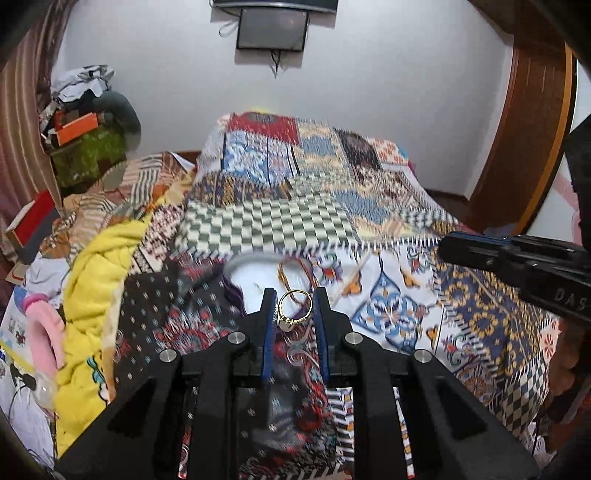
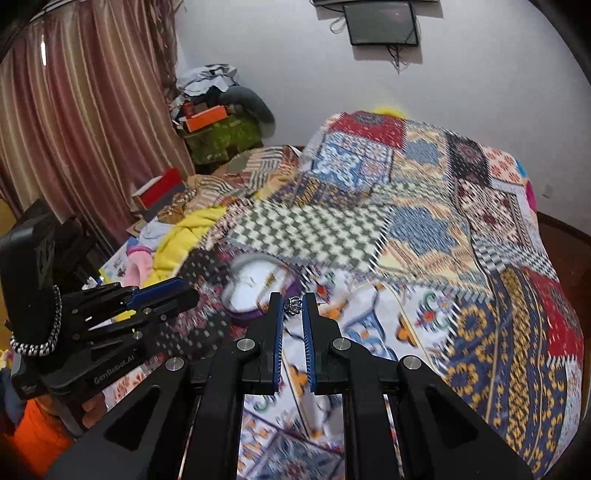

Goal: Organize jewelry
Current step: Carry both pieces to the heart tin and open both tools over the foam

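Holding one piece of jewelry each, two black handheld grippers with blue finger pads hang above a bed spread with a patchwork quilt (image 1: 369, 206). The left gripper (image 1: 294, 306) pinches one gold ring (image 1: 293, 311) between its fingertips, the band standing upright and its flat face turned toward the camera; the jaws are drawn in against the ring's sides. The right gripper (image 2: 293, 308) nips one small silver ornament (image 2: 293, 305) at its very tips, its jaws nearly together; the piece is too small to tell what kind it is. Just beyond both sets of fingertips lies one round, purple-rimmed jewelry case (image 2: 258, 291) with a white lining, blurred in both views; one reddish cord loop (image 1: 295, 271) rests on its right side in the left wrist view. The two tools sit side by side and near each other: the right gripper enters the left wrist view from the right edge, pointing left, and the left gripper shows at the near left of the right wrist view, angled to the right, with one metal chain bracelet (image 2: 40, 339) draped around its body. An orange sleeve (image 2: 40, 439) and part of a hand grip that tool from below. One yellow blanket (image 1: 92, 280) is bunched at the left of the bed, and one dark screen (image 2: 384, 24) hangs on the far white wall.
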Demonstrator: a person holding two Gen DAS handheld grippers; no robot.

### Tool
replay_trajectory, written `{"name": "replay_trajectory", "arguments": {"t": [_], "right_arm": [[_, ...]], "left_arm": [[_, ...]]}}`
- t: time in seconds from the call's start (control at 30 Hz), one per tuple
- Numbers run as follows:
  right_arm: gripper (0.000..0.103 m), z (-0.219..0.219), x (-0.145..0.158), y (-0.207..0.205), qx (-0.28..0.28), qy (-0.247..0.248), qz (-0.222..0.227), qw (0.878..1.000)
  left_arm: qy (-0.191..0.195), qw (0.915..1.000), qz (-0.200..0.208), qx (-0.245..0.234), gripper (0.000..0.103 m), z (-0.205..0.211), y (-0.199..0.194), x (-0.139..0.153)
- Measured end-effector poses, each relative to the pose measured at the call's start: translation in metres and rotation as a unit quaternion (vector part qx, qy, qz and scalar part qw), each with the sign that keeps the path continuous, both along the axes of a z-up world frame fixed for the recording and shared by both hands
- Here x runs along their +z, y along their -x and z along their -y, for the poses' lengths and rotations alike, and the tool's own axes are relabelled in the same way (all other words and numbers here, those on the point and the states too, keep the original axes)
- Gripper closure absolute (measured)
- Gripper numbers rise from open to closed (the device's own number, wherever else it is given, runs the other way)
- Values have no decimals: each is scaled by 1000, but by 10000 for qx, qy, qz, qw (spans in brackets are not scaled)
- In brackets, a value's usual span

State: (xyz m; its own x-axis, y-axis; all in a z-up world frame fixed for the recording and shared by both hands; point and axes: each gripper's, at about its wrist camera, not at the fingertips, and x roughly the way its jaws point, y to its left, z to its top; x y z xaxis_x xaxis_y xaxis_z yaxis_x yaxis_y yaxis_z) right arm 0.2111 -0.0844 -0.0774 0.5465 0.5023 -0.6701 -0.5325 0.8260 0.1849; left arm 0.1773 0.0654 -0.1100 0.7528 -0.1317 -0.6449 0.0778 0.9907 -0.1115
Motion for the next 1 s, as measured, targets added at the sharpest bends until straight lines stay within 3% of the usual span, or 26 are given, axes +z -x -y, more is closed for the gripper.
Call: {"name": "replay_trajectory", "arguments": {"t": [0.23, 0.47, 0.77, 1.0], "right_arm": [[94, -27, 12, -15, 212, -137, 156, 9996], [94, -50, 6, -34, 356, -236, 59, 9991], [94, -77, -38, -56, 496, 100, -473, 9976], [94, -79, -55, -67, 608, 246, -752, 9950]], "left_arm": [[52, 9998, 143, 113, 85, -10, -10, 3], [97, 9998, -91, 172, 85, -16, -32, -17], [280, 9980, -526, 202, 85, -23, -53, -50], [290, 9972, -665, 183, 85, -23, -59, -61]]}}
